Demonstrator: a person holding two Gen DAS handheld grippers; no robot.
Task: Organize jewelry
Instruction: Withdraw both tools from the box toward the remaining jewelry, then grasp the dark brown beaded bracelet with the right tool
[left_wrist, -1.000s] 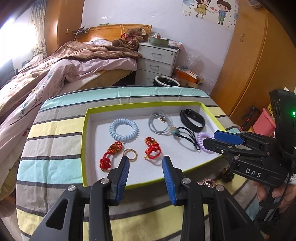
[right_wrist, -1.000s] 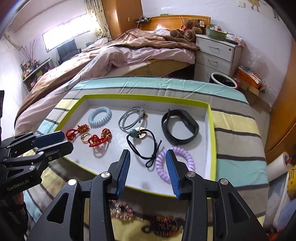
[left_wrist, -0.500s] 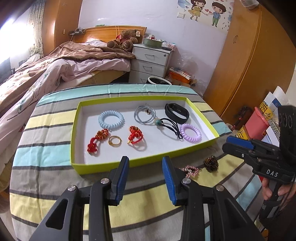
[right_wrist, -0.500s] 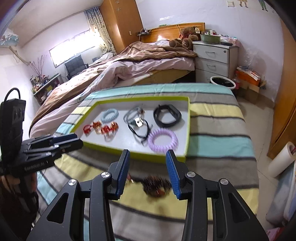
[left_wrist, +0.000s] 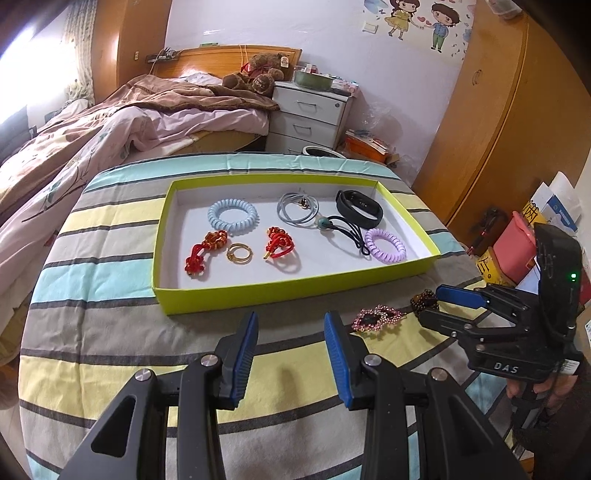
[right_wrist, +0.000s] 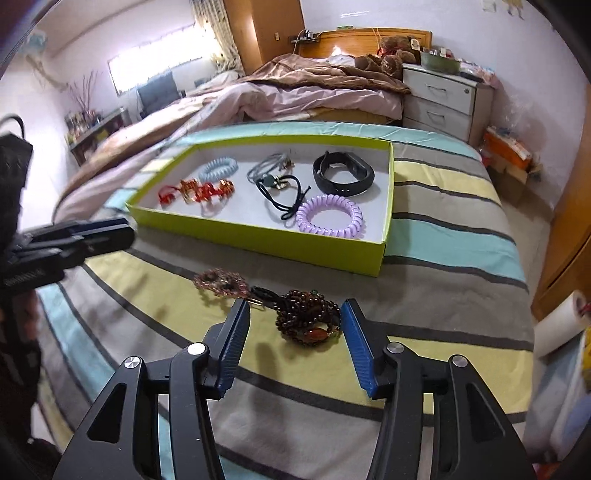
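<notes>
Bead bracelet (right_wrist: 308, 320) on striped cloth (right_wrist: 443, 229), outside green tray (right_wrist: 258, 236), between jaws of right gripper (right_wrist: 295, 341), just opened wide, not touching. Likely light, limp, slippery; best pinched across bunched strands. Left gripper (left_wrist: 290, 354) half open, empty.

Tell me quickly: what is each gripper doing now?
Left gripper: open, holding nothing.
Right gripper: open, jaws just widened around the dark bead bracelet, not gripping it.
</notes>
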